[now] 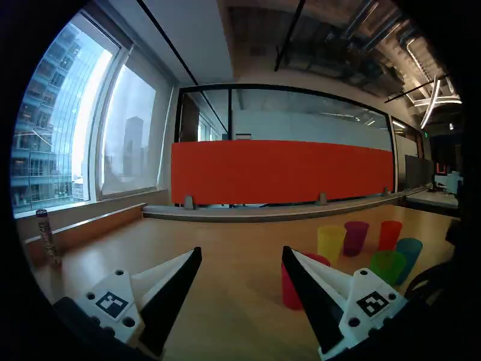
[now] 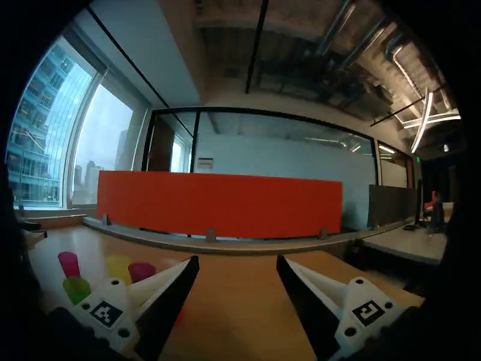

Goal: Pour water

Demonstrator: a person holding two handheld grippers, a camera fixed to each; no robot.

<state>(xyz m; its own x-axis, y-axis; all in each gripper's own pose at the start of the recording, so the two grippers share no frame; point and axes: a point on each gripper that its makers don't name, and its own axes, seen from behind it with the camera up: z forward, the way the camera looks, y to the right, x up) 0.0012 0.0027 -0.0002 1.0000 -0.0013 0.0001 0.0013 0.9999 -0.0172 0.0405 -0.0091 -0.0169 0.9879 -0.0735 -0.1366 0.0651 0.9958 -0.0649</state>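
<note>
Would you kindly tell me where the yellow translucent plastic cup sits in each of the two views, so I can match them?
Left gripper view: the yellow translucent plastic cup stands right of centre on the wooden table, just left of the purple plastic cup.
Right gripper view: the same cup is low on the left, on that table.
Shared landmark: the long orange partition panel behind the table.
</note>
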